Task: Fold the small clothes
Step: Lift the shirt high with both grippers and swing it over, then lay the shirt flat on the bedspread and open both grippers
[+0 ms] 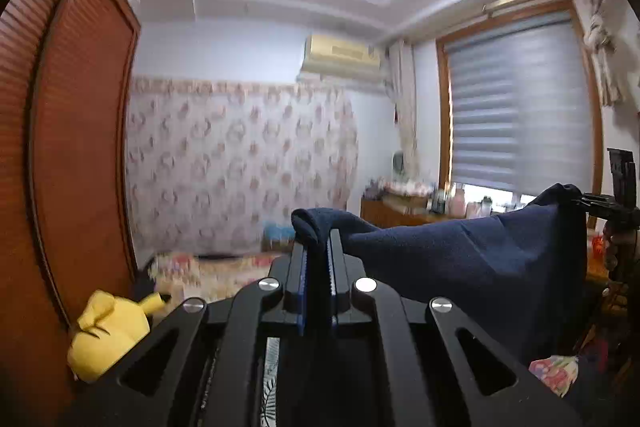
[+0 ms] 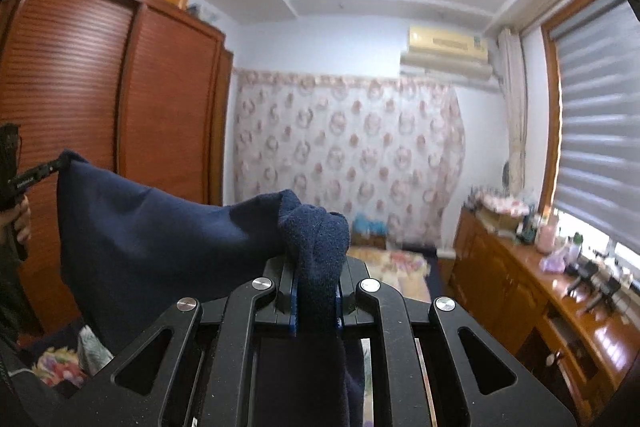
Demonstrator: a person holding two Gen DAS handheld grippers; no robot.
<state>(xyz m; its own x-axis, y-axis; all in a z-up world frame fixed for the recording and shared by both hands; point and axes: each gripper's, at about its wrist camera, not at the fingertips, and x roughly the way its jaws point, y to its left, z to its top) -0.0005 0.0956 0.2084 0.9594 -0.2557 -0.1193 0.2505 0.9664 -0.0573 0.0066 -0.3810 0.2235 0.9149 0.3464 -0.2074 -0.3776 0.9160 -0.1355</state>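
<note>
Yellow plush toy (image 1: pixel 108 335), left view only.

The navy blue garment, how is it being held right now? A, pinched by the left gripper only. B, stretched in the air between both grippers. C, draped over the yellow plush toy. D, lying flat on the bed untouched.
B: the navy blue garment hangs in the air, one corner clamped in the left gripper, another in the right gripper.
</note>
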